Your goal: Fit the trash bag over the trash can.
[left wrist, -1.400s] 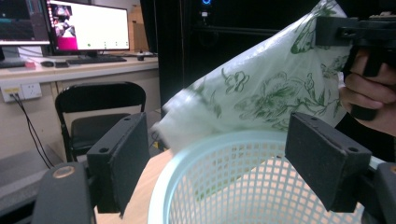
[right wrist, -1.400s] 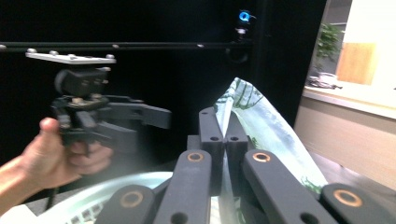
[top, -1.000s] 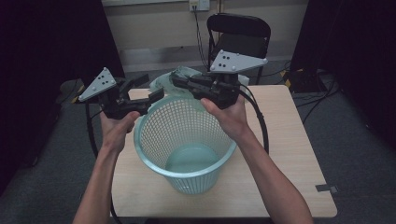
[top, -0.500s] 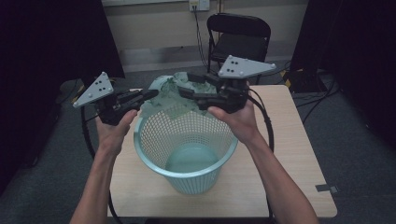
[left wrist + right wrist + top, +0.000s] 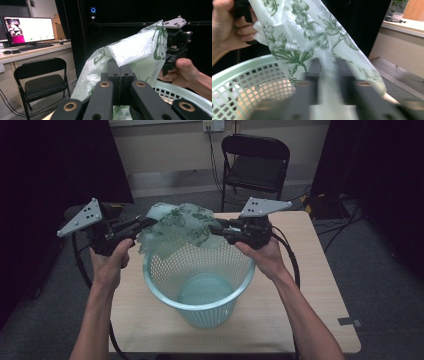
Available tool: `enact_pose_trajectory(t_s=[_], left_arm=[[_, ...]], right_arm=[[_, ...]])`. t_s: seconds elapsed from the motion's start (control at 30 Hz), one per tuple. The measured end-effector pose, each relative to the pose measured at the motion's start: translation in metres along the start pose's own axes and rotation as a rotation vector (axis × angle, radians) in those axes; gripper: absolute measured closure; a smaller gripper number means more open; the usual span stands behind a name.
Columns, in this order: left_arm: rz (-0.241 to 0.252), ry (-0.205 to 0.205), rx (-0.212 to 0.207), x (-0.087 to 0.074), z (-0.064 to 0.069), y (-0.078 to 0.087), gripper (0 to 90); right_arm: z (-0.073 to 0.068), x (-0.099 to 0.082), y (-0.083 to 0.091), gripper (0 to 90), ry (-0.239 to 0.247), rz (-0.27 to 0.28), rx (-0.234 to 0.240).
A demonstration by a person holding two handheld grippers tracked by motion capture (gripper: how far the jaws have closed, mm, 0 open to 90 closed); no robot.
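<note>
Left hand-held gripper (image 5: 120,72) clamped on plastic bag (image 5: 182,222), right hand-held gripper (image 5: 328,68) blurred, bag between its jaws

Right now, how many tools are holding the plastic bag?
2. The left tool grips the plastic bag at its left edge, the right tool at its right edge, above the basket.

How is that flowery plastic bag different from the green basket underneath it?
The plastic bag is thin, crumpled film with a green floral print; the basket is stiff, plain mesh. The bag hangs in the air, pinched by the left gripper and right gripper; the basket stands upright on the table. Both are greenish.
</note>
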State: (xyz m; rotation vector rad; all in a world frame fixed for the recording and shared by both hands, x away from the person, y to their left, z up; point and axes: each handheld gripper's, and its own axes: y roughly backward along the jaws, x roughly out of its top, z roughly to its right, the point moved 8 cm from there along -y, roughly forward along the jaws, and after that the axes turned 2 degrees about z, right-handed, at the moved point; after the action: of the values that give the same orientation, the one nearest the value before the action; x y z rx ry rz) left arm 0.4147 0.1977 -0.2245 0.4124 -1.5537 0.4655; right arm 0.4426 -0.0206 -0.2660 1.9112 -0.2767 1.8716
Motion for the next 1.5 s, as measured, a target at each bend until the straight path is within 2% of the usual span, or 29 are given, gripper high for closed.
enact_pose_trajectory(t_s=[0.03,0.1,0.13,0.23,0.27,0.33,0.4,0.43,0.53,0.57,0.63,0.7,0.73,0.77,0.8,0.87,0.9,0.97,1.0,1.03,1.07,1.2,1.27,1.33,1.37,1.4,1.43,1.47,1.5], left_arm=[[0.024,0.018,-0.028,0.004,0.005,0.002,90.0],[0.048,0.009,-0.035,0.01,0.014,0.006,90.0],[0.048,0.009,-0.035,0.01,0.014,0.006,90.0],[0.049,0.001,-0.067,0.01,0.027,0.008,88.7],[0.049,0.001,-0.067,0.01,0.027,0.008,84.7],[0.035,0.016,-0.024,0.0,0.021,0.006,65.4],[0.03,0.022,-0.019,-0.003,0.018,0.006,59.0],[0.03,0.039,-0.016,-0.007,0.014,0.007,59.0],[0.02,0.071,0.013,-0.017,0.001,0.009,47.3],[-0.021,0.096,0.032,-0.028,-0.009,0.009,47.0],[-0.044,0.1,0.044,-0.035,-0.013,0.008,47.0],[-0.09,0.111,0.046,-0.049,-0.016,0.006,48.6],[-0.106,0.112,0.045,-0.055,-0.016,0.005,48.6],[-0.113,0.118,0.052,-0.059,-0.016,0.003,49.8],[-0.119,0.125,0.051,-0.063,-0.016,0.003,49.8],[-0.113,0.122,0.043,-0.065,-0.015,0.002,55.4],[-0.117,0.086,0.019,-0.064,-0.011,0.003,68.7],[-0.123,0.077,0.0,-0.064,-0.008,0.003,81.2],[-0.123,0.068,-0.011,-0.063,-0.006,0.004,81.2],[-0.122,0.081,-0.031,-0.062,-0.004,0.003,86.7],[-0.122,0.081,-0.031,-0.062,-0.004,0.003,87.5],[-0.146,0.087,-0.047,-0.066,0.001,-0.002,84.5],[-0.138,0.098,-0.04,-0.065,0.002,-0.004,71.8],[-0.137,0.09,0.003,-0.063,-0.001,-0.001,62.5],[-0.095,0.106,0.017,-0.057,-0.005,0.006,57.2],[-0.095,0.106,0.017,-0.057,-0.005,0.006,57.1],[-0.07,0.11,0.027,-0.053,-0.008,0.011,56.2],[-0.022,0.142,0.049,-0.047,-0.016,0.021,56.0],[-0.022,0.142,0.049,-0.047,-0.016,0.021,56.2]], right_arm=[[-0.002,0.001,0.003,89.7,-0.006,0.017,0.019],[-0.007,0.005,0.018,90.0,-0.003,0.06,0.042],[-0.007,0.005,0.018,90.0,-0.003,0.06,0.042],[-0.009,0.003,0.03,90.0,0.009,0.06,0.038],[-0.009,0.003,0.03,90.0,0.009,0.06,0.038],[-0.007,-0.006,0.037,90.0,-0.01,0.061,0.028],[-0.005,-0.01,0.038,90.0,-0.022,0.055,0.024],[-0.002,-0.015,0.039,90.0,-0.028,0.044,0.02],[0.005,-0.027,0.041,90.0,-0.049,0.017,0.006],[0.009,-0.032,0.042,86.9,-0.058,0.007,-0.003],[0.011,-0.033,0.042,83.3,-0.062,0.008,-0.011],[0.014,-0.035,0.042,63.2,-0.068,0.003,-0.037],[0.014,-0.035,0.042,63.2,-0.068,0.003,-0.037],[0.011,-0.034,0.042,55.7,-0.064,0.005,-0.026],[0.011,-0.034,0.042,55.7,-0.064,0.005,-0.026],[0.009,-0.031,0.042,48.8,-0.05,0.001,-0.044],[0.007,-0.029,0.044,47.2,-0.038,0.006,-0.056],[0.008,-0.027,0.046,45.8,-0.03,0.004,-0.066],[0.008,-0.027,0.046,45.8,-0.03,0.004,-0.066],[0.011,-0.027,0.048,45.8,-0.032,0.001,-0.081],[0.012,-0.027,0.049,45.9,-0.035,0.004,-0.082],[0.013,-0.026,0.047,49.0,-0.04,0.013,-0.079],[0.011,-0.027,0.044,50.5,-0.031,0.012,-0.069],[0.012,-0.027,0.042,51.5,-0.036,0.014,-0.074],[0.011,-0.024,0.042,55.1,-0.038,0.031,-0.071],[0.011,-0.024,0.042,55.1,-0.038,0.031,-0.071],[0.01,-0.019,0.043,61.2,-0.031,0.051,-0.06],[0.01,-0.016,0.043,63.4,-0.027,0.056,-0.06],[0.01,-0.016,0.043,63.4,-0.027,0.056,-0.06]])
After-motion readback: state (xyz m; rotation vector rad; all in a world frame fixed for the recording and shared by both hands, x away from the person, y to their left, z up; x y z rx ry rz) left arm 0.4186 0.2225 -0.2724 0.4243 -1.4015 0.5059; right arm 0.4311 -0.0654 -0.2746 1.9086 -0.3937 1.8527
